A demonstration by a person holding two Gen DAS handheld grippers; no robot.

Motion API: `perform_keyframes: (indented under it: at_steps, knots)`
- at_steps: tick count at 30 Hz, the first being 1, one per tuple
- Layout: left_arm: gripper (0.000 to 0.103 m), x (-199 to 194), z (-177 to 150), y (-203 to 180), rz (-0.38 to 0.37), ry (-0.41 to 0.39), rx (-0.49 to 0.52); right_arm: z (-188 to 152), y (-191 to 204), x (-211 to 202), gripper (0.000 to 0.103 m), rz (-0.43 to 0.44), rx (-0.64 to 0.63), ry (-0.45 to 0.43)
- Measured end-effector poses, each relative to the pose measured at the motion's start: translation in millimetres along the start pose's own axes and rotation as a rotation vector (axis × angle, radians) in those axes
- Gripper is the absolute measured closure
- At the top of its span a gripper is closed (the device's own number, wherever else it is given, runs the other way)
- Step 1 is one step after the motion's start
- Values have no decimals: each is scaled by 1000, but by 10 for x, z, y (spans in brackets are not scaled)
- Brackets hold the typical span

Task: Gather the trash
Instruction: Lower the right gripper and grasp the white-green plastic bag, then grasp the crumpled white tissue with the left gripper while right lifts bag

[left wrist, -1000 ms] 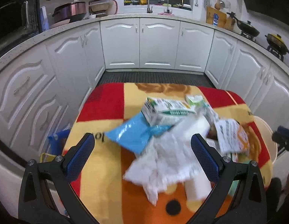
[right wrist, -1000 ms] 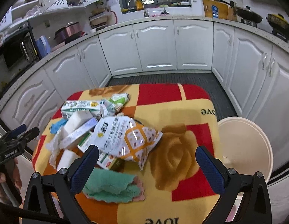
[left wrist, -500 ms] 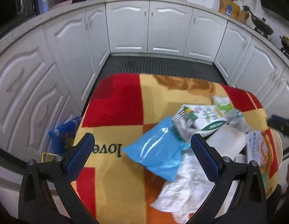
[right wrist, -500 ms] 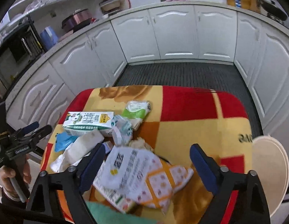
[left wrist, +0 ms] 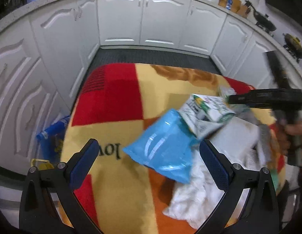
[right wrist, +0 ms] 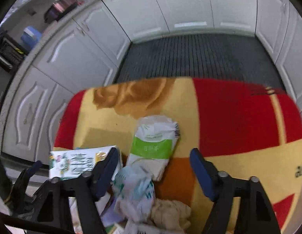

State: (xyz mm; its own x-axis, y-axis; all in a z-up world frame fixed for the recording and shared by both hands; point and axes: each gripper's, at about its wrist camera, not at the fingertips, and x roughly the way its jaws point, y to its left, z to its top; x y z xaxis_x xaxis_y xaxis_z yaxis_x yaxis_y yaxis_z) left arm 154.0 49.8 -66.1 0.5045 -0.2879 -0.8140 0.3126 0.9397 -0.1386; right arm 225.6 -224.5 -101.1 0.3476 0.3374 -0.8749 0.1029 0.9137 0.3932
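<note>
Trash lies piled on a red, yellow and orange blanket-covered table (left wrist: 112, 101). In the left wrist view my left gripper (left wrist: 149, 161) is open above a blue plastic bag (left wrist: 164, 148), with a milk carton (left wrist: 205, 113) and crumpled white paper (left wrist: 195, 193) to its right. My right gripper (right wrist: 154, 167) is open and low over a green-and-white packet (right wrist: 154, 142) and a crumpled clear wrapper (right wrist: 135, 193). The milk carton (right wrist: 74, 163) lies left of its left finger. The right gripper also shows at the right of the left wrist view (left wrist: 266, 99).
White kitchen cabinets (left wrist: 143, 19) curve around a dark ribbed floor mat (right wrist: 199, 56). A blue bag (left wrist: 51, 134) sits on the floor left of the table. A brownish crumpled paper (right wrist: 170, 212) lies near the right gripper.
The right gripper has moved forward and down over the green-and-white packet and has narrowed somewhat. The left gripper has shifted left, so the pile now sits to its right.
</note>
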Motion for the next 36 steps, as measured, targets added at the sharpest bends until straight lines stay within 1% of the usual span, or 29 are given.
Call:
perform_keyframes:
  at_steps: [1,2,4,5,6,7,9,10,13,15,16,17,18,19,20,21,22,23,24,25,27,29,30,31,32,33,34,35,36]
  knots:
    - [1,-58,-35,-20,-32,-1,7,-1,-20,74,50,11,12,17]
    - [1,-101,-64,-39,-52,-3,16,-10,-33,96,52,19,16,16]
    - [1,-181,-145,-85,-87,-5,43,-35,-33,49,65,2,-8,-23]
    - [1,-200,-189,-109,-99,3,57,-40,-36,24,66,3,-14,-29]
    - [1,-203,-222,-135,-107,13,68,-55,-45,-25,73,5,-22,-42]
    - [1,-214,-272,-162,-118,24,81,-63,-56,-73,77,2,-31,-56]
    - [2,-219,-354,-201,-125,31,100,-90,-86,-189,80,-3,-49,-89]
    - [6,-218,-399,-226,-124,34,110,-112,-115,-269,86,-1,-49,-109]
    - [10,-106,-509,-327,-127,69,119,-154,-190,-456,87,37,-30,-148]
    - [19,10,-548,-352,-121,85,102,-218,-233,-609,87,50,-24,-177]
    - [27,71,-568,-356,-121,92,88,-245,-232,-659,87,53,-25,-186]
    - [40,117,-583,-354,-123,101,70,-280,-239,-713,87,54,-29,-193]
    - [49,177,-596,-340,-127,113,47,-307,-237,-741,87,52,-32,-197]
    - [69,233,-617,-319,-141,133,18,-326,-239,-756,87,49,-32,-196]
    - [79,273,-640,-291,-157,148,-17,-337,-249,-753,87,46,-28,-188]
    - [81,265,-652,-272,-155,135,-36,-330,-256,-728,87,44,-19,-175]
    - [85,244,-666,-256,-158,126,-51,-311,-279,-678,85,47,1,-148]
    - [89,222,-683,-244,-168,128,-64,-293,-297,-611,80,49,20,-122]
    - [89,189,-704,-238,-174,127,-72,-274,-314,-551,59,49,37,-106]
    - [90,148,-733,-238,-172,123,-71,-262,-327,-509,49,48,46,-106]
    - [92,62,-760,-242,-150,108,-59,-199,-320,-382,49,37,59,-106]
    - [94,-74,-791,-213,-129,90,-67,-116,-337,-225,49,53,94,-84]
    - [94,-133,-804,-190,-129,85,-76,-78,-361,-119,49,66,123,-60]
    - [94,-204,-822,-173,-131,77,-84,-58,-383,-36,54,75,148,-41]
    - [94,-281,-834,-148,-133,70,-84,-54,-390,-25,56,77,159,-66]
    - [94,-350,-847,-159,-137,62,-79,-52,-369,-55,70,74,143,-90]
    - [94,-445,-866,-170,-140,51,-72,-56,-348,-75,83,71,122,-90]
    - [94,-504,-878,-188,-141,43,-65,-75,-338,-120,84,76,105,-96]
    - [94,-587,-887,-213,-143,30,-59,-112,-343,-213,88,80,92,-123]
